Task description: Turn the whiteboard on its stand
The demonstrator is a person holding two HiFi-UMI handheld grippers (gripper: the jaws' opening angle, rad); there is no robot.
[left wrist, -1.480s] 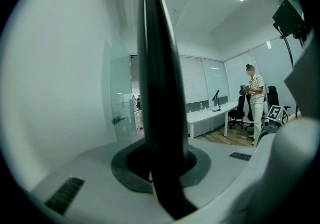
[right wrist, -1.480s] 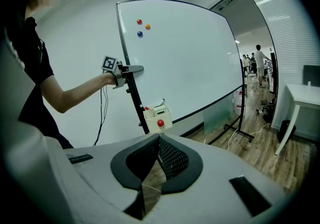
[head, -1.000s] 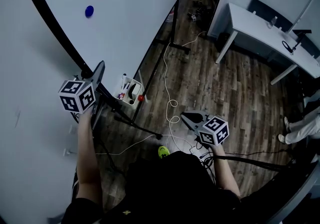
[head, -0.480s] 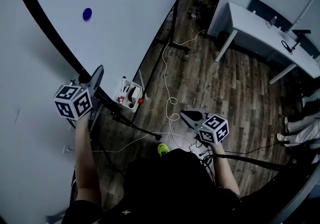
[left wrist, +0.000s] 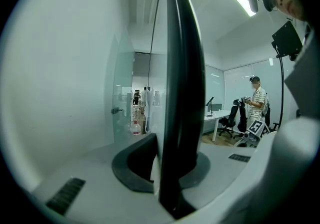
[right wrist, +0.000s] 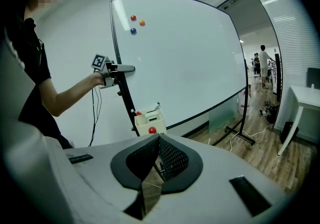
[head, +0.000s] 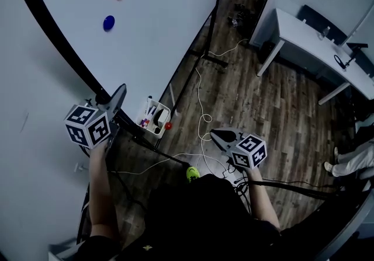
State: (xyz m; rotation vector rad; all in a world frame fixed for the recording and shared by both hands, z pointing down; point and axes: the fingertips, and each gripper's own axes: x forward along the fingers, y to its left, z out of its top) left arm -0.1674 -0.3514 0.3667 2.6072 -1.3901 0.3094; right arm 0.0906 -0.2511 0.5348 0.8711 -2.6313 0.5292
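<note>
The big whiteboard (head: 158,26) stands on its wheeled stand, its black frame edge (head: 58,32) running diagonally in the head view. My left gripper (head: 118,97) is shut on that frame edge near the board's lower corner. In the left gripper view the dark frame (left wrist: 180,92) rises between the jaws of my left gripper (left wrist: 167,165). My right gripper (head: 217,136) hangs low over the floor, shut and empty, apart from the board. The right gripper view shows the whiteboard (right wrist: 190,62) and my left gripper (right wrist: 122,69) on its edge, beyond my right gripper (right wrist: 159,140).
A white marker tray (head: 153,118) with pens and a red ball hangs on the board's lower rail. Coloured magnets (head: 108,22) stick to the board. Cables (head: 201,119) trail over the wood floor by the stand's foot (head: 213,58). A white desk (head: 315,49) stands right; a person (left wrist: 256,100) stands beyond.
The left gripper, still clamped on the frame edge, has drawn slightly down and toward me. The right gripper has stayed where it was.
</note>
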